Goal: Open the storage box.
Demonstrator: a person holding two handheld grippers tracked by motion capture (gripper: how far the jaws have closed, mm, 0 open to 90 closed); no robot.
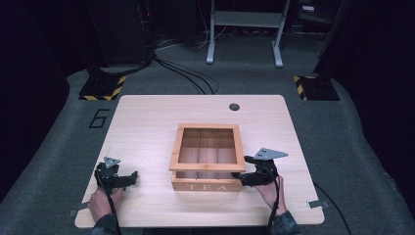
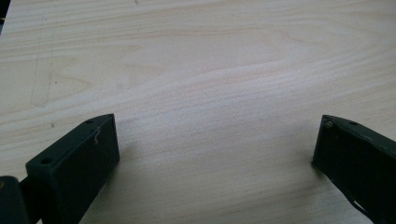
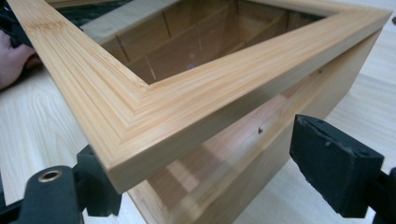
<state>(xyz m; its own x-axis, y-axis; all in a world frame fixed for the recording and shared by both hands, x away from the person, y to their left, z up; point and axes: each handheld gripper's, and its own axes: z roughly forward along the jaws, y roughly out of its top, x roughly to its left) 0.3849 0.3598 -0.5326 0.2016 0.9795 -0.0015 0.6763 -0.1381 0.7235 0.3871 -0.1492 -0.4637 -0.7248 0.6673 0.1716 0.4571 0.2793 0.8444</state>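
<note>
Box: a light bamboo tea box with a framed lid (image 1: 207,157) sits in the middle of the pale wooden table (image 1: 147,117), its front face lettered TEA and turned toward me.
Lid: the wide bamboo frame with a see-through pane (image 3: 140,107) is hinged slightly up at the front; a gap shows between it and the box body below, on the side nearest my right gripper.
Inside: thin wooden dividers (image 3: 187,46) split the interior into compartments; I cannot tell whether anything lies in them.
My right gripper: the black two-jaw gripper with a grey three-cornered plate on top (image 1: 243,174) is at the box's front right corner, low over the table. In its own view the jaws stand apart on either side of that corner, one dark pad (image 3: 334,163) clear of the box wall, the other tucked under the lid's edge. The jaws are spread; neither pad presses on the wood as far as I can see.
My left gripper: the second black gripper (image 1: 131,176) rests near the table's front left edge, well apart from the box. Its jaws are wide open over bare wood, with nothing between them (image 2: 215,140).
My hands: both come in from the near edge, the right one (image 1: 269,191) just behind the box corner.
</note>
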